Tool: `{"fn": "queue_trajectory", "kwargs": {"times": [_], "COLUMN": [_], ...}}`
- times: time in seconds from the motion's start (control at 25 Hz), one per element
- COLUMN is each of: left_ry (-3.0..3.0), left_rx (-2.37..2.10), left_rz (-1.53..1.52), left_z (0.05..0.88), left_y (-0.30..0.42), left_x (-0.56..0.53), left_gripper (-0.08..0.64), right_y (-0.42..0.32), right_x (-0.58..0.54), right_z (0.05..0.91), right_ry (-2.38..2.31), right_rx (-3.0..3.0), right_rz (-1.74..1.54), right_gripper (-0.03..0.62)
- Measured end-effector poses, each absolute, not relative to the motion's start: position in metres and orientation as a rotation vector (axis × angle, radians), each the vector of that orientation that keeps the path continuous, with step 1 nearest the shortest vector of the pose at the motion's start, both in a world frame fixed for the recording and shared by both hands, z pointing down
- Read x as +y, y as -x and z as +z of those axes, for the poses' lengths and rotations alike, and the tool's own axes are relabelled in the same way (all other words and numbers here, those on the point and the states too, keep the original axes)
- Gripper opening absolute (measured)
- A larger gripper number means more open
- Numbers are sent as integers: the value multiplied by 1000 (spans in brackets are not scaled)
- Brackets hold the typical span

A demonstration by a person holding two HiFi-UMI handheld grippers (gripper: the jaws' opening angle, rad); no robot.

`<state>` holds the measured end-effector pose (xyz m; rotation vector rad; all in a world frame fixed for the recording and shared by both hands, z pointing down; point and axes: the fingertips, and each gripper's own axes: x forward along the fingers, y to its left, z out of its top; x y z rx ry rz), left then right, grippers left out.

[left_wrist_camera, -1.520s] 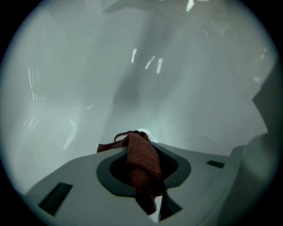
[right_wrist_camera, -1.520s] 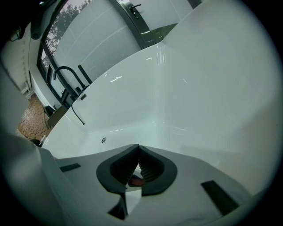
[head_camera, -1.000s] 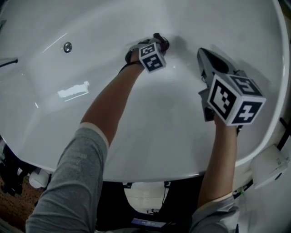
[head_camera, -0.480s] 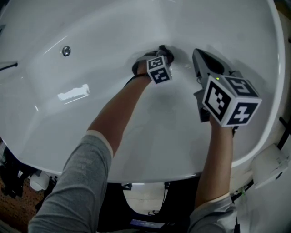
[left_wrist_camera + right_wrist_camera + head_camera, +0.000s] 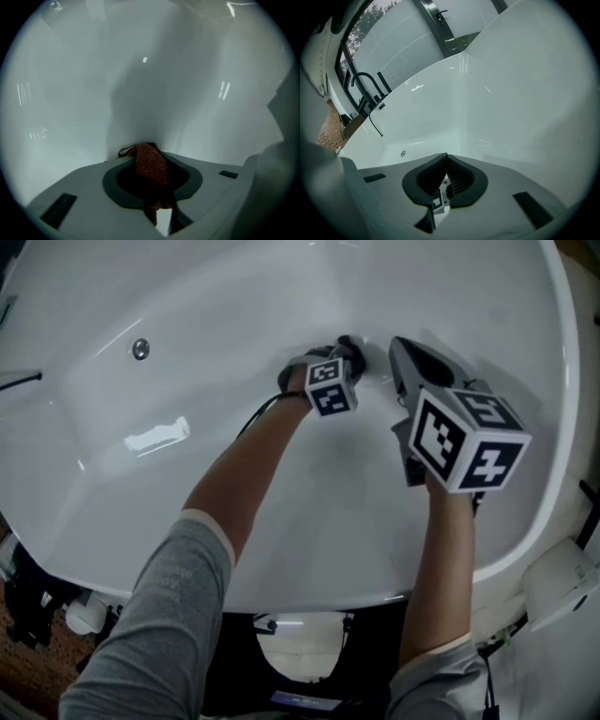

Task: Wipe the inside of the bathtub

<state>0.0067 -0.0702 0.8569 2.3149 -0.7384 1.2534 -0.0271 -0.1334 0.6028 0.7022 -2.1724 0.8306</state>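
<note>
Left gripper jaws pinch reddish-brown cloth inside white bathtub; right gripper jaws pressed together, empty.

Bathtub white; cloth reddish-brown; marker cube black-and-white squares.

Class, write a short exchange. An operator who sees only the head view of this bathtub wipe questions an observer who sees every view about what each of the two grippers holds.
Operator: The left gripper reaches deep into the bathtub. What is the dark thing at its tip?
Observer: The left gripper view shows its jaws shut on a reddish-brown cloth, whose far end appears to meet the white wall.
Operator: Does the right gripper hold anything?
Observer: No. The right gripper view shows its jaws together with nothing between them.
</note>
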Motion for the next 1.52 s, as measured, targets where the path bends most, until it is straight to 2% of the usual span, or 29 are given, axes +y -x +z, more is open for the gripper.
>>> {"fn": "queue_trajectory", "kwargs": {"times": [0.4,0.6,0.92,1.16,1.52], "left_ry": [-2387,-2449,-2520,-2540,-2572], "left_rx": [-775,-805,-836,-836,-865], "left_rz": [1034,909,750,731,705], "left_z": [801,746,647,592,518], "left_y": [-41,-63,-87,-107,-120], "left_x": [-72,-85,-106,-118,-142], "left_gripper": [98,98,100,100,100], "right_y": [12,-2,-75,-118,-139], "right_x": [-132,-132,-125,-117,-120], "right_z": [601,527,427,389,343], "right_ry": [-774,-820,-1025,-1065,-1084], "right_rx": [-2112,-2200,-2192,-2162,-2185], "right_rz": [834,822,826,819,809], "right_gripper": [8,8,8,8,8]}}
